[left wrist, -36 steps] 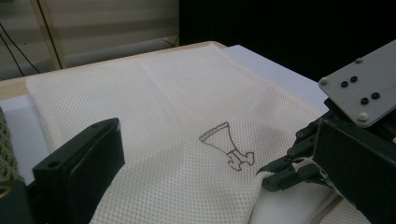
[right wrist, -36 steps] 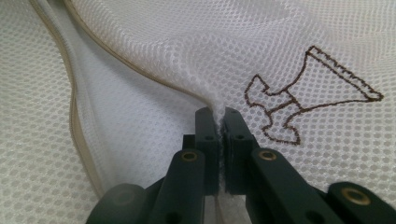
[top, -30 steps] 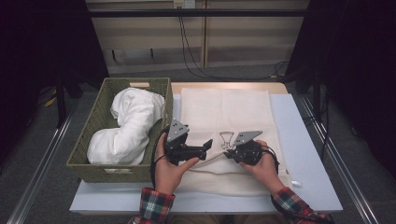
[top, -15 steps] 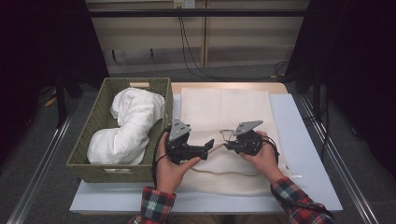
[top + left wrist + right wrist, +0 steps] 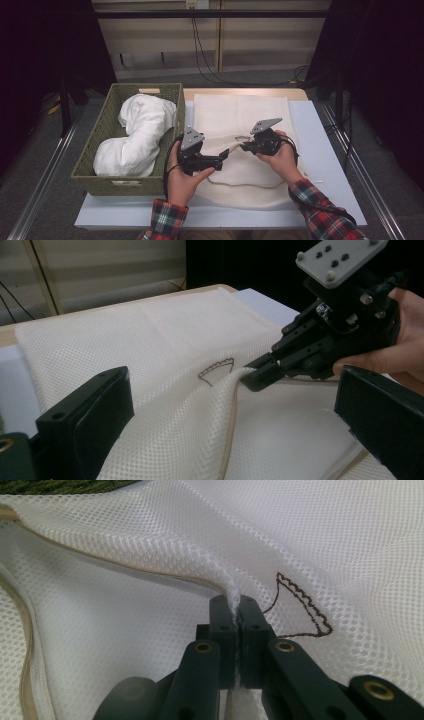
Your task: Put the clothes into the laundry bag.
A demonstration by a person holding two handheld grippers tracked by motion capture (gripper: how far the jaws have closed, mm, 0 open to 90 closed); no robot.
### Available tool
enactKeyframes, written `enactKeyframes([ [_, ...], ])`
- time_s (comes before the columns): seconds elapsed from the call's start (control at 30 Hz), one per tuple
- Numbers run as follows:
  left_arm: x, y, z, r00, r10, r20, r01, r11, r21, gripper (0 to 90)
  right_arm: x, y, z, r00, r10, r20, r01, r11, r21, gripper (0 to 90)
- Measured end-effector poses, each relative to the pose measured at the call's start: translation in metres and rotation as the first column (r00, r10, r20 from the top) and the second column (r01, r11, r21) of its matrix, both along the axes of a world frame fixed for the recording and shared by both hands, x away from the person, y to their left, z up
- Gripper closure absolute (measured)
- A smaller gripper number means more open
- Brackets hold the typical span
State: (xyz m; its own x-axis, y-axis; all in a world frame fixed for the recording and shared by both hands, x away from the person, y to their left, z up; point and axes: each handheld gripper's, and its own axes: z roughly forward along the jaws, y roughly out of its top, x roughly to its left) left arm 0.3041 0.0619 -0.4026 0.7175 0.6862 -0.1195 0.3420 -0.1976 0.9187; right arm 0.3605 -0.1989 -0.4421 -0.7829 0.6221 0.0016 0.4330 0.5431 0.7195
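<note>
My right gripper [image 5: 243, 145] pinches the mesh bag's [image 5: 240, 107] top layer mid-desk, so I'll lift slow & slide my wide-open left gripper [image 5: 224, 154] under w/o snagging the mesh.

Green woven rectangular basket [image 5: 97, 165] sits at the left edge of the pale flat surface [image 5: 325, 150]; bundled white cloth [image 5: 135, 137] lies in it. Cream mesh laundry bag [image 5: 240, 112] lies flat on the surface just right of the basket, reaching from the far edge to the near edge. Left gripper [image 5: 222, 157] is over the bag's left part, beside the basket; right gripper [image 5: 243, 146] is right of it, over the bag's middle, tips nearly meeting.
</note>
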Motion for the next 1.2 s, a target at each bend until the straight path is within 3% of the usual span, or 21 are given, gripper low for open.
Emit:
enactKeyframes([
  [0.7, 0.001, 0.003, -0.001, 0.9999, 0.011, -0.010, -0.011, 0.9999, -0.006, 2.0, 0.024, 0.003, 0.019, 0.9997, -0.010, 0.021, 0.010, 1.000, 0.004, 87.8],
  [1.2, 0.002, 0.004, 0.000, 0.9999, 0.009, -0.005, -0.009, 0.9999, -0.008, 2.3, 0.032, 0.000, 0.035, 0.9992, -0.021, 0.035, 0.019, 0.999, 0.040, 87.8],
])
